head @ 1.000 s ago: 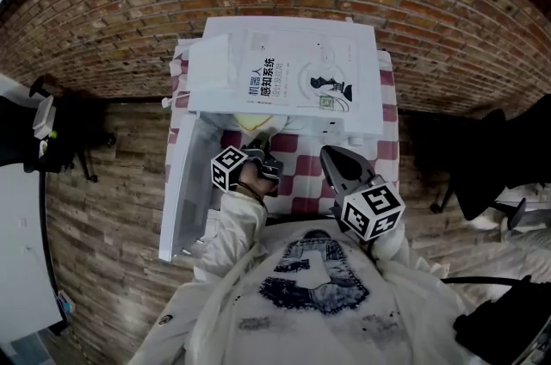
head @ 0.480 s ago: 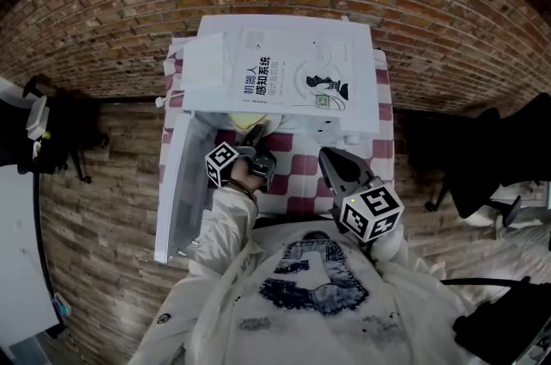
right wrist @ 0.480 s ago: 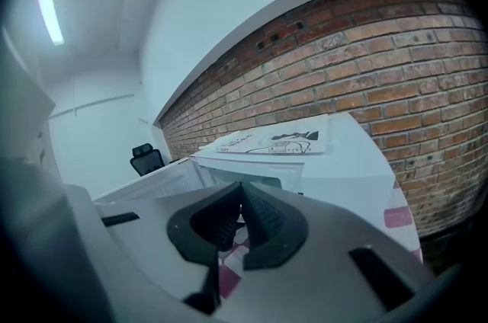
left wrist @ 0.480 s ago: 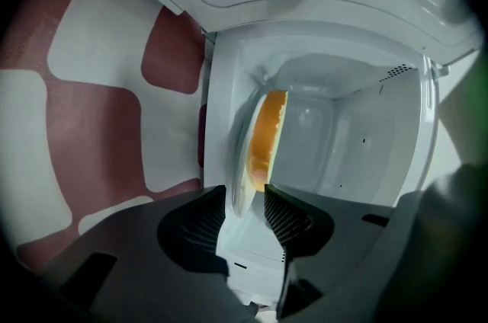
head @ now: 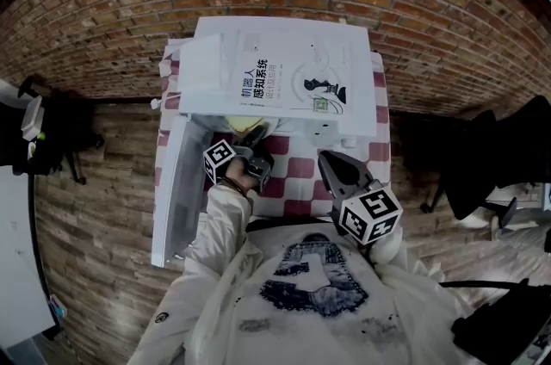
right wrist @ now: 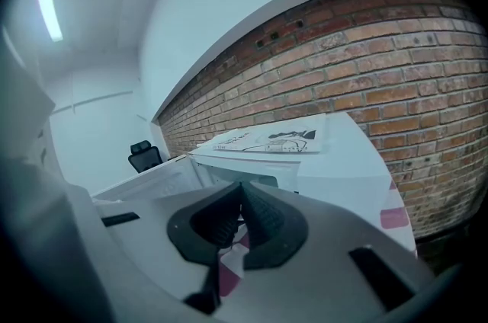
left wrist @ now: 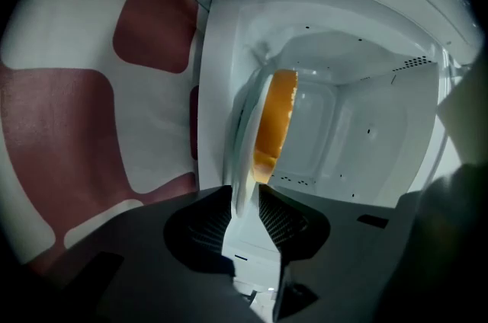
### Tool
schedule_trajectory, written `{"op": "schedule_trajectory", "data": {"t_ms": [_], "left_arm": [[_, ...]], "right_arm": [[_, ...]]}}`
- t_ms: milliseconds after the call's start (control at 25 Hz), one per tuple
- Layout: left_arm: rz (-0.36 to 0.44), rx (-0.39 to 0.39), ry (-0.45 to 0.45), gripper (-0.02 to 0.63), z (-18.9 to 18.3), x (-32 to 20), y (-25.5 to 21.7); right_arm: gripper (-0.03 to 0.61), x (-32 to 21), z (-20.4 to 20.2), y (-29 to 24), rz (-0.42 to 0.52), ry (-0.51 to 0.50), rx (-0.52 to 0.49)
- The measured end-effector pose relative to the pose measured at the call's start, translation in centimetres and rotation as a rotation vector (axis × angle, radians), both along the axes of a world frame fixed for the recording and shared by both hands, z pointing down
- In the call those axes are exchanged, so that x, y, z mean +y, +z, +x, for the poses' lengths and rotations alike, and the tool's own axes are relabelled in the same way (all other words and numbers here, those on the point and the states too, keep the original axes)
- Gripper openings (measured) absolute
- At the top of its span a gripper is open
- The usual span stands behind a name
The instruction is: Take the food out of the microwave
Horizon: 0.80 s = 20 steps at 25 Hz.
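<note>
Your left gripper (left wrist: 245, 201) has just been closing; its jaws pinch the rim of the plate (left wrist: 242, 154) of yellow food (left wrist: 274, 119) inside the microwave (head: 357, 109). The open door (head: 172, 191) flanks it on the left. Your right gripper (right wrist: 238, 219) hangs closed and empty at near right.

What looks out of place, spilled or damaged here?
Nothing spilled or damaged. The one oddity: a book lies flat on top of the microwave, an unusual resting place. The food sits on its plate.

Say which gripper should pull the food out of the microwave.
Left gripper: its jaws, just closing, clamp the rim of the plate inside the microwave. The right gripper sits shut outside it.
</note>
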<state>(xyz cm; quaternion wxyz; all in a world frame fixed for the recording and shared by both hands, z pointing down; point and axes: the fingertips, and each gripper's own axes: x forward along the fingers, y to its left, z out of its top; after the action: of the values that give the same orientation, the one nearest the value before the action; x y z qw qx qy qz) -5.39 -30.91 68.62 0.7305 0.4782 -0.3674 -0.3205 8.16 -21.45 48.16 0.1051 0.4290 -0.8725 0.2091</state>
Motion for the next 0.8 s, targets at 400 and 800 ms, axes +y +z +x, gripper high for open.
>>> {"op": "schedule_trajectory", "data": {"t_ms": [400, 800], "left_arm": [[-0.009, 0.008, -0.015, 0.054, -0.18, -0.16, 0.27], [0.014, 0.009, 0.017, 0.035, -0.15, 0.46, 0.49]], "right_arm": [[0.015, -0.24, -0.26, 0.47, -0.015, -0.006, 0.002], [0.015, 0.0, -0.5, 0.7, -0.023, -0.002, 0.0]]}}
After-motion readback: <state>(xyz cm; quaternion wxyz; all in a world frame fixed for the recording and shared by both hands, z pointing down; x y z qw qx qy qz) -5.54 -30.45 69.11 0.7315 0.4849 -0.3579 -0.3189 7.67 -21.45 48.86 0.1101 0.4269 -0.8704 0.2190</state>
